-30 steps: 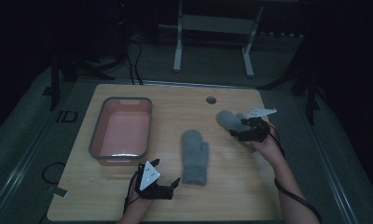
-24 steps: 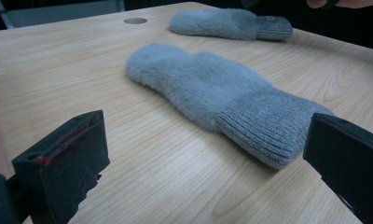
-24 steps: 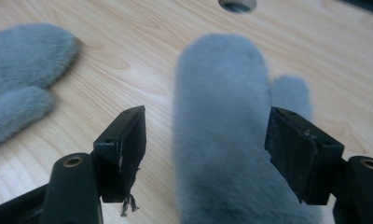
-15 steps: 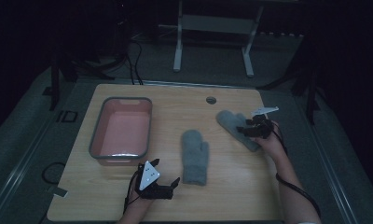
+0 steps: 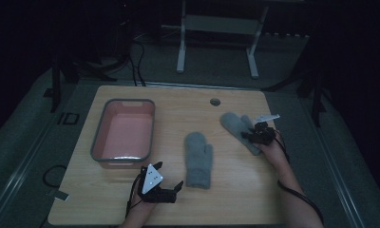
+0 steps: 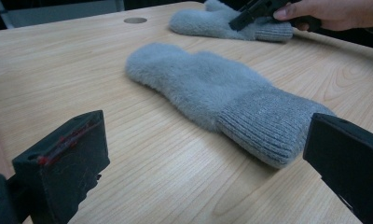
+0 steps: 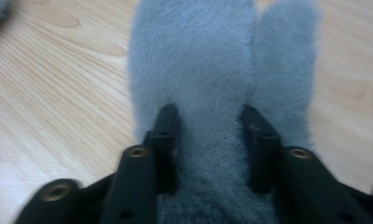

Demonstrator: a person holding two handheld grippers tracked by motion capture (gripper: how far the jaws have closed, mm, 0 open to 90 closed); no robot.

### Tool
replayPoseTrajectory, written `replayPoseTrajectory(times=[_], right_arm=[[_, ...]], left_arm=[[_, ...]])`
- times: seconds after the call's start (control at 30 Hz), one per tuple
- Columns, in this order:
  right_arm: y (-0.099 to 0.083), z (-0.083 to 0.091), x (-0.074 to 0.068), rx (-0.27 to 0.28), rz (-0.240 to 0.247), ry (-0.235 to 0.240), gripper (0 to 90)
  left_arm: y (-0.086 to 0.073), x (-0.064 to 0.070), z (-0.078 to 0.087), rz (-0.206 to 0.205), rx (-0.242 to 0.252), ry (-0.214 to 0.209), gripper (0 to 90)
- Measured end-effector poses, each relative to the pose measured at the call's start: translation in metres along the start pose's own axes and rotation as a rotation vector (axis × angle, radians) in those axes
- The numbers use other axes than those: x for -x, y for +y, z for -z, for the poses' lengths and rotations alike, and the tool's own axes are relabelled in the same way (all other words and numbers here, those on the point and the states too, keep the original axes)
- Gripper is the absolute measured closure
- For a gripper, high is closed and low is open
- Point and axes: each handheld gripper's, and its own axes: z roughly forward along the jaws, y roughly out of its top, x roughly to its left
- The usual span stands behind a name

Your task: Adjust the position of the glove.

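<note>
Right gripper [image 5: 249, 135] [image 7: 211, 116]: held in the person's right hand at the right side of the table; jaws partly open, pressed down into the far mitten [image 5: 239, 130] [image 7: 212, 84], one on each side of a ridge of its fleece. The right gripper view does not settle whether the fabric is pinched or merely straddled. The left gripper view has this gripper [image 6: 243, 16] at the mitten's ribbed cuff [image 6: 271, 31].

Far mitten: grey, fluffy, flat on the wood, lying at a slant with its tip toward the table's far edge and its thumb lobe [image 7: 285, 70] alongside the body.

Left gripper [image 5: 171, 190] [image 6: 208, 158]: near the table's front edge, grey three-cornered plate [image 5: 151, 178] on top; jaws spread wide, gripping nothing, pointing at the near mitten [image 5: 198, 159] [image 6: 222, 98] (bare wood between them in its own view).

Near mitten: same grey fleece, flat at the middle of the table, ribbed cuff [image 6: 273, 135] toward the person, tip away. Just beside the left gripper, not touching it; apart from the far mitten.

Tray [image 5: 99, 142]: grey rim, pinkish inside, left half of the table, near the left gripper but apart from it.

Table [image 5: 178, 102]: light wood, with a round grommet hole [image 5: 215, 101] [image 6: 135, 20] near the far edge, beyond both mittens.

Surroundings: dark floor, a white metal stand [image 5: 216, 28] behind the table.
</note>
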Motion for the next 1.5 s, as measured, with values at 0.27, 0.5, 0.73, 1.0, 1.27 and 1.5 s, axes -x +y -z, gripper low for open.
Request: replayPoseTrajectory(times=[0.27,0.5,0.73,1.0,1.27,1.5], right_arm=[[0.006,0.007,-0.013,-0.012,-0.084,-0.035,78.1],[0.001,0.03,-0.033,0.07,-0.206,-0.107,79.1],[-0.011,0.069,-0.065,0.191,-0.327,-0.245,79.1],[-0.024,0.093,-0.098,0.203,-0.397,-0.359,78.9],[-0.047,0.085,-0.112,0.179,-0.504,-0.349,78.9],[-0.071,0.062,-0.116,0.126,-0.527,-0.362,74.2]], left_arm=[[0.0,0.0,0.0,0.007,0.008,0.0,0.3],[0.0,-0.001,0.001,0.016,0.014,0.002,0.3],[0.0,-0.001,0.002,0.016,0.031,-0.003,0.3],[0.0,-0.001,0.003,0.015,0.028,0.006,0.3],[0.0,-0.001,0.003,0.009,0.028,0.008,0.3],[0.0,-0.001,0.003,0.009,0.026,0.006,0.3]])
